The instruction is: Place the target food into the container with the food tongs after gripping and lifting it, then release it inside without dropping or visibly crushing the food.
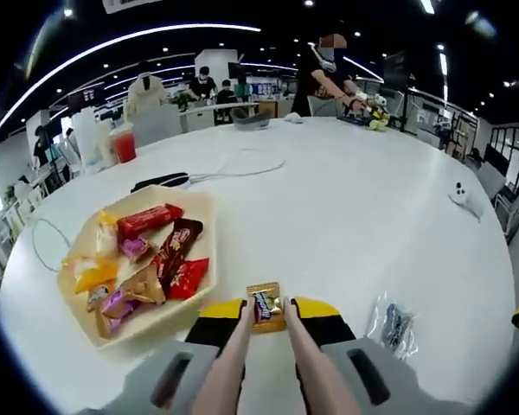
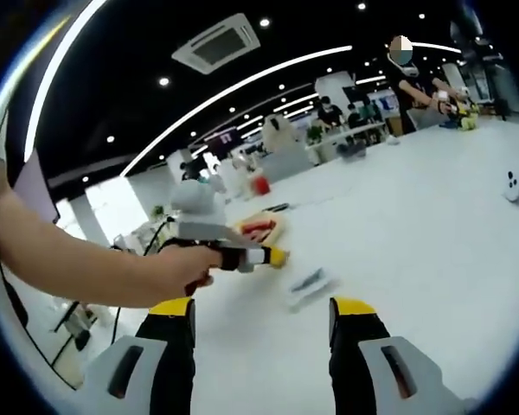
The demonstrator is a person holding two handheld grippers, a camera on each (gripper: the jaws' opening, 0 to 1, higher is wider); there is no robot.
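Tongs [image 1: 266, 324] clamp a gold-wrapped candy [image 1: 265, 306] just right of the tray [image 1: 201, 204] of sweets; lifting appears begun, placing and releasing remain. The right gripper [image 2: 261, 333] waits, jaws apart.

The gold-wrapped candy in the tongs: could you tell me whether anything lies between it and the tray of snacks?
Nothing visible does. The gold-wrapped candy sits pinched between the tongs, and only bare white table separates it from the tray just to its left.
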